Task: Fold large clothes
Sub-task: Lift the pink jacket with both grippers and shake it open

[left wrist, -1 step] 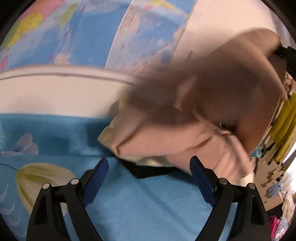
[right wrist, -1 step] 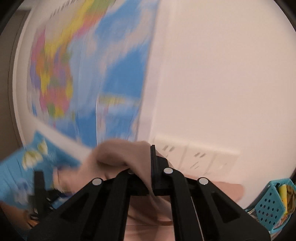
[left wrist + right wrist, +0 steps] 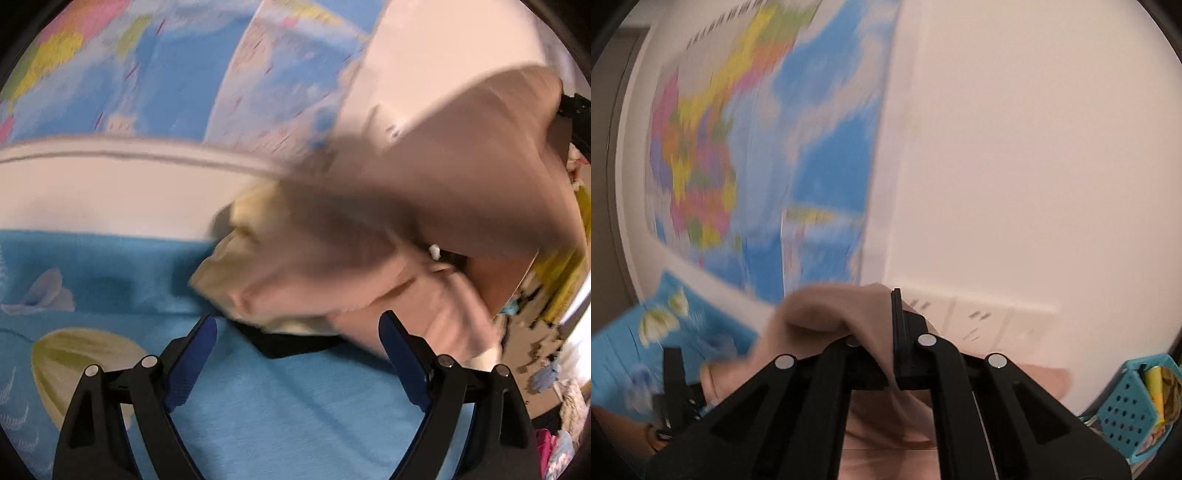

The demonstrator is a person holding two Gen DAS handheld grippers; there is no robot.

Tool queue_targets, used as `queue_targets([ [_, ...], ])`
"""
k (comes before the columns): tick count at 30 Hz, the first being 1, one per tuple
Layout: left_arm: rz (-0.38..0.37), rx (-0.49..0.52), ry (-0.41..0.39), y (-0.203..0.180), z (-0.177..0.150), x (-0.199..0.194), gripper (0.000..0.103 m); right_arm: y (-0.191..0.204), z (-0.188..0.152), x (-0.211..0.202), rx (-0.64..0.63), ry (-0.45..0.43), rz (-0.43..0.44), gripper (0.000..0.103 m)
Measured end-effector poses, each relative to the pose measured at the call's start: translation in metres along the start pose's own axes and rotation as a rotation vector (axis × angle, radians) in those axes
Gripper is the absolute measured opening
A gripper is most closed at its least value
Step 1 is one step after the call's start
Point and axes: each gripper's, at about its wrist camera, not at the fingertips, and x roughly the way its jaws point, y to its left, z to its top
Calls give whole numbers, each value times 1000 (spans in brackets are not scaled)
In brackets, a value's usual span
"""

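While the left wrist view is pretty smeared, you can still see the left gripper [image 3: 297, 354] hanging over the blue bedsheet [image 3: 288, 413] with its blue-padded jaws spread wide and nothing pinched between them. Just past the fingertips sits a crumpled heap of clothes, with a cream-coloured piece [image 3: 258, 221] at the back, a scrap of something black [image 3: 291, 345] poking out underneath, and the tan garment [image 3: 424, 229] on top. One end of that tan garment is pulled up toward the upper right, where it stretches across the wall and blurs out. Behind the bed there's a white ledge [image 3: 110, 184] and a big world map [image 3: 166, 81] on the wall. Over in the right wrist view, the right gripper [image 3: 892, 332] has its jaws clamped together on a fold of the same tan garment [image 3: 827, 314], which drapes over the fingers and hangs down below them. It's held up off the bed, with the map [image 3: 775, 147], some wall sockets [image 3: 975, 317] and a teal perforated basket [image 3: 1134, 406] at lower right.
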Motion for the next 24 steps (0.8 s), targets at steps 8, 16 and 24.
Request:
queue_targets([
  [8, -99, 271, -59, -69, -26, -19, 96, -33, 42, -83, 85, -103, 8, 1],
  [16, -252, 397, 34, -120, -45, 20, 39, -33, 45, -116, 87, -87, 0, 1],
  [24, -378, 235, -81, -104, 22, -22, 8, -27, 64, -197, 72, -193, -21, 1],
])
